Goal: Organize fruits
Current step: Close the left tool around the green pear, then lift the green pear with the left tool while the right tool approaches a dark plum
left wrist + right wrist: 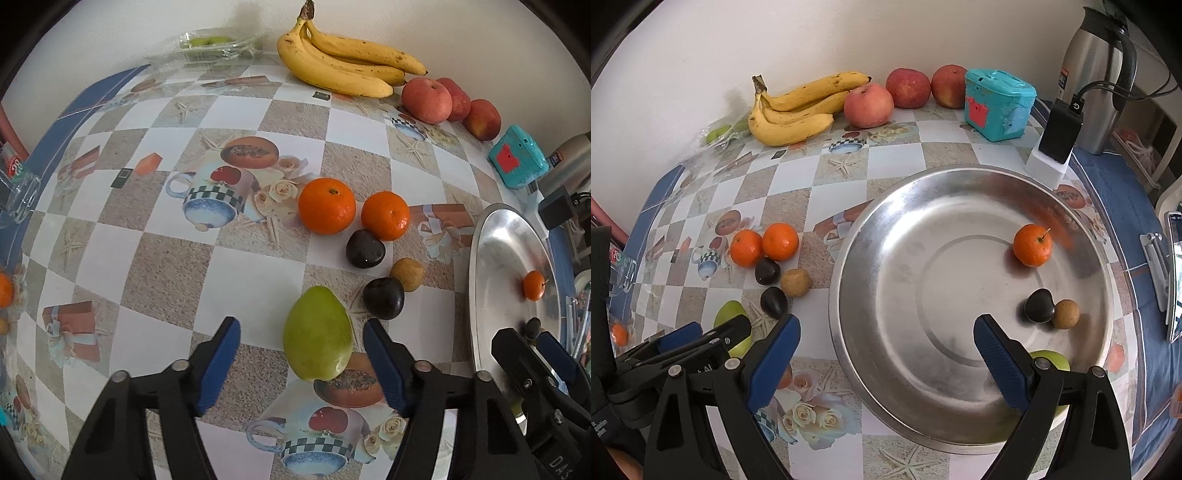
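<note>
A green mango (317, 332) lies on the patterned tablecloth between the blue pads of my left gripper (302, 326). The jaws are open: the right pad is close to the mango and the left pad stands well clear. Beyond it lie two oranges (327, 205), two dark plums (365, 248) and a small brown fruit (407, 274). My right gripper (886, 321) hangs open and empty over the near left rim of the steel bowl (871, 280). The bowl holds an orange (1032, 245), a dark plum (1039, 305), a brown fruit (1066, 314) and a green fruit (1049, 360) partly hidden by my finger.
Bananas (343, 62) and three apples (426, 99) line the back wall. A teal box (997, 103), a steel thermos (1097, 74) and a black charger on a white stand (1058, 136) stand behind the bowl. A clear plastic tray (207, 42) of green fruit sits far left.
</note>
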A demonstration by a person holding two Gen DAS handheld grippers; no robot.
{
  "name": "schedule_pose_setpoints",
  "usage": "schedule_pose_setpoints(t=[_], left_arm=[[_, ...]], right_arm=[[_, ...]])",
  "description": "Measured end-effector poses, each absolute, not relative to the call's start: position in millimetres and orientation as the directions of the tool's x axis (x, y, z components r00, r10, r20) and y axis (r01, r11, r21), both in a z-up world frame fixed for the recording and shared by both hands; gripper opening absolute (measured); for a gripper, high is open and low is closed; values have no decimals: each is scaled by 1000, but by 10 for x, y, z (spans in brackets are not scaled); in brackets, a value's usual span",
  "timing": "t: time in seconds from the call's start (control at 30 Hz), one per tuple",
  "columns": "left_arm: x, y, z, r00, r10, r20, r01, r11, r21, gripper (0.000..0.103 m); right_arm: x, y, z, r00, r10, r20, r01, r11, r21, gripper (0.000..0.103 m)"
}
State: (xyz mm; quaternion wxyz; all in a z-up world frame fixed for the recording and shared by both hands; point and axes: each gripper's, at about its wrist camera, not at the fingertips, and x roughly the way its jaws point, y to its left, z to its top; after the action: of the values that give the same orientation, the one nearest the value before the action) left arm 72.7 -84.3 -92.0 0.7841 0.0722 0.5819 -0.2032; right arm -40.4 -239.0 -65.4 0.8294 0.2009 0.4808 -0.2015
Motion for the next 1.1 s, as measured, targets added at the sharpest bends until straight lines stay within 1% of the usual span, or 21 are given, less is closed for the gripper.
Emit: schedule_pose_setpoints(t=[0.03,0.07,0.13,0.23,0.33,0.63,0.8,1.0,1.03,1.07,1.1], left_arm=[[726,-845,-924,238,-236,-942,403,907,-125,65],[726,-845,-925,236,-237,-942,402,907,-127,57],[723,-851,-920,234,-248,-940,406,904,-137,52],[704,-877,-868,249,-255,-934,420,898,-133,40],[702,-879,-856,256,-248,-934,419,900,-124,39],[749,-776,-732,260,-286,-922,374,911,-177,39],[819,-657,-577,290,-305,-907,332,921,-204,39],[915,-478,-401,341,-315,-886,287,932,-221,37],[929,-456,-382,347,-316,-883,281,933,-224,33],[939,-434,-361,355,-317,-879,276,934,-226,25],[952,-409,-326,370,-314,-874,272,936,-222,25]], right_arm=[[-404,-2387,-654,456,-141,-879,528,838,139,95],[-405,-2388,-655,456,-141,-879,528,838,139,95],[-405,-2387,-655,456,-142,-879,528,838,139,95],[-405,-2388,-655,456,-141,-879,528,838,139,95],[-405,-2387,-656,456,-140,-879,527,838,140,95],[-393,-2385,-654,457,-139,-879,521,843,137,95],[-407,-2390,-565,485,-172,-858,530,838,131,95],[-357,-2310,-446,539,-181,-823,490,862,132,95],[-342,-2285,-433,545,-183,-818,481,868,127,95],[-326,-2257,-416,552,-185,-813,471,874,122,95],[-306,-2228,-403,559,-184,-809,460,880,118,95]])
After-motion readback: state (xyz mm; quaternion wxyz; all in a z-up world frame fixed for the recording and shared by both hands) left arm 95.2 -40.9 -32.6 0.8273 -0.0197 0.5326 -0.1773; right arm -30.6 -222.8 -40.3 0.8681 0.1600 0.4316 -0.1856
